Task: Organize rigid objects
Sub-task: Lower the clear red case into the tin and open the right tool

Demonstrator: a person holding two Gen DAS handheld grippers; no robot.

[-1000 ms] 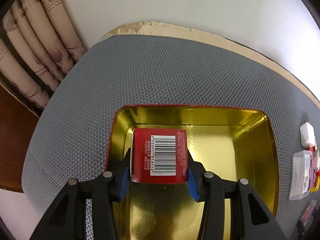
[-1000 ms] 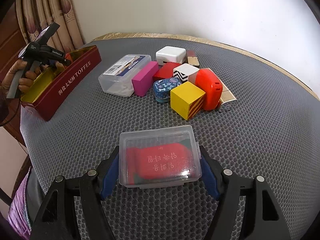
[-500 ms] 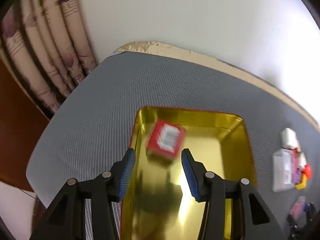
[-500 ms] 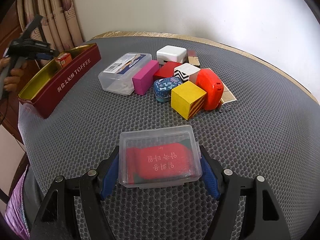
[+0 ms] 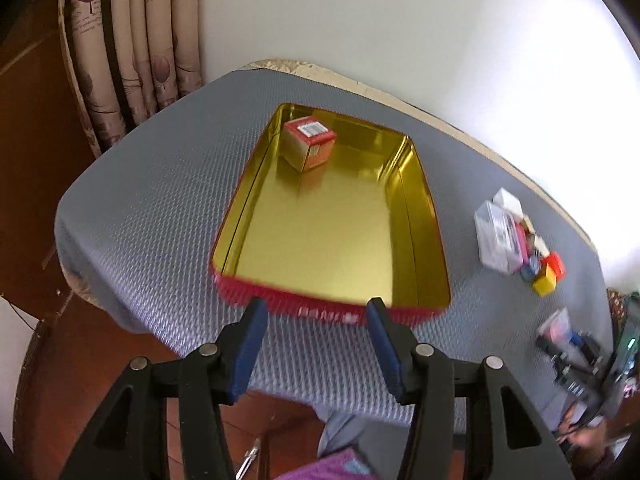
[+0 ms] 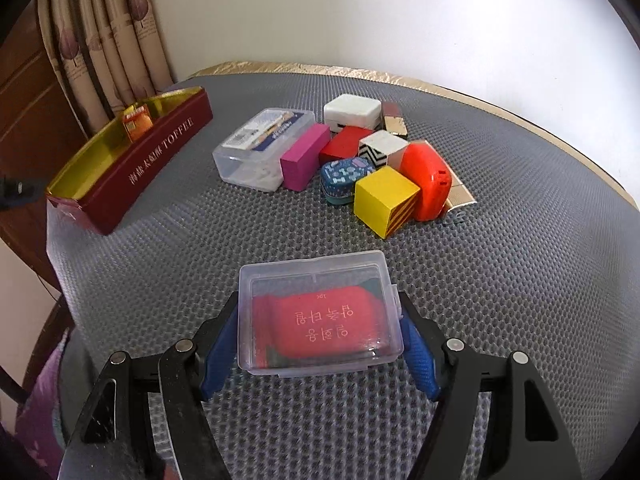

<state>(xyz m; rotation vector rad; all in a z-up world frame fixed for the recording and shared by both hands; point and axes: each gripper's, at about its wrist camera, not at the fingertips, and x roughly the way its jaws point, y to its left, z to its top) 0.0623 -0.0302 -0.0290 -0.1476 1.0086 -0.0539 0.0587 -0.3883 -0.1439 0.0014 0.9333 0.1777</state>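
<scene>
Left gripper [image 5: 316, 312]: jaws opening, nothing between the blue pads; it hangs past the near edge of the table, just short of the tin's near wall.
Toffee tin [image 5: 416, 216]: red outside, gold inside, open, on the grey mat [image 5: 152, 200] toward the table's left edge.
Small red box [image 5: 309, 148]: inside the tin, in its far left corner, barcode face up, turned askew to the walls.
Right gripper [image 6: 316, 344]: jaws spread wide around the clear lidded case [image 6: 318, 314]; the blue pads sit at its two short sides, though whether they press on it is hard to tell.
Clear lidded case: on the mat near the table's near edge, a red packet inside.
Remaining pile: mid-table, packed together, including a long clear box [image 6: 262, 148], pink block [image 6: 304, 156], yellow cube [image 6: 384, 206], orange-red case [image 6: 428, 178], white adapter [image 6: 352, 110].
</scene>
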